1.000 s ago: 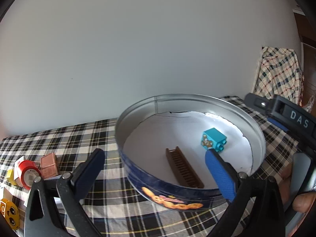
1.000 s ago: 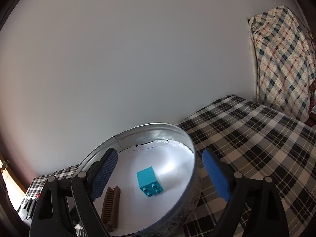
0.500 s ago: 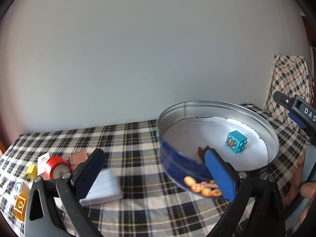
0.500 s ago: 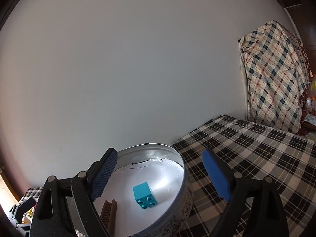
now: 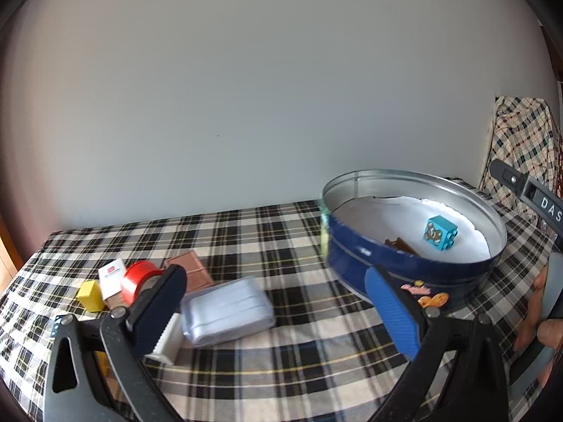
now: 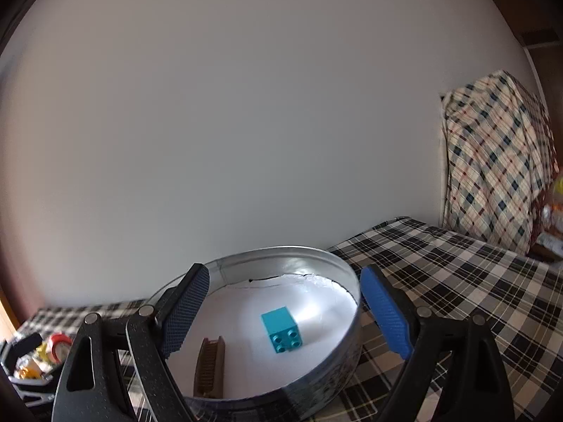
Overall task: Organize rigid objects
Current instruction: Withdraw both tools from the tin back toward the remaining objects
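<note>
A round blue cookie tin (image 5: 415,274) with a white paper liner sits on the plaid cloth at the right; it also shows in the right wrist view (image 6: 337,358). Inside lie a teal toy brick (image 5: 440,232) (image 6: 282,329) and a brown comb (image 5: 401,246) (image 6: 210,367). My left gripper (image 5: 278,311) is open and empty, above the cloth left of the tin. A clear plastic case (image 5: 227,309) lies between its fingers. My right gripper (image 6: 285,313) is open and empty, above the tin.
At the left lie a red tape roll (image 5: 137,279), a brown square box (image 5: 190,269), a white card (image 5: 112,276), a yellow block (image 5: 90,295) and a white toothed piece (image 5: 165,339). A plaid-covered object (image 6: 499,161) stands at the far right by the wall.
My left gripper has swung left, away from the tin, so the clear case and small objects come into view. My right gripper has backed off and risen slightly over the tin.
</note>
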Available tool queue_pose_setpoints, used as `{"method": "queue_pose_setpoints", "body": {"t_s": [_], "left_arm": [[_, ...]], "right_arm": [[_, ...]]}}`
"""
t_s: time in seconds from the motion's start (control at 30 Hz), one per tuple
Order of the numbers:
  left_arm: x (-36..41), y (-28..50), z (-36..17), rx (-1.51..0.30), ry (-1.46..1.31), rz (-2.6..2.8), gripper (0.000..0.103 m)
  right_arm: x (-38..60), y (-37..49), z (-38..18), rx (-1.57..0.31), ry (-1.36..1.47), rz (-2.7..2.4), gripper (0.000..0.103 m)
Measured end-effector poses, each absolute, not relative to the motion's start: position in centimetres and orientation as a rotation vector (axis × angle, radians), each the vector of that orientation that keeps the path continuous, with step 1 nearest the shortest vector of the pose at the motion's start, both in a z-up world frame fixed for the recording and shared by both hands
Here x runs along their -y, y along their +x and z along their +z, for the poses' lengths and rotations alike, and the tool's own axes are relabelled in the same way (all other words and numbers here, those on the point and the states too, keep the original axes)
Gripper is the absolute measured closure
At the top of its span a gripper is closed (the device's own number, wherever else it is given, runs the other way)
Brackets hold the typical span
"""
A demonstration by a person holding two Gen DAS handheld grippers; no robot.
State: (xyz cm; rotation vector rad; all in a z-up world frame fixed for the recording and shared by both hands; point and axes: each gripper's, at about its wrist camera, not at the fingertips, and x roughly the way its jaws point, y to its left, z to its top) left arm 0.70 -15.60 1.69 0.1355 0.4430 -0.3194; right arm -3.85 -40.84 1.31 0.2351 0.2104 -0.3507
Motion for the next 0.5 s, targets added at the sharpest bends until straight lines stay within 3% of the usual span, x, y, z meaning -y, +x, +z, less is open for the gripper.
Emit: {"method": "queue_pose_setpoints", "body": {"t_s": [0.5], "left_arm": [[8.6,0.4,1.7,-0.480,0.106,-0.275,0.000]], "right_arm": [[35.9,-5.3,1.0,-0.247,0.242,-0.289,0.013]]}}
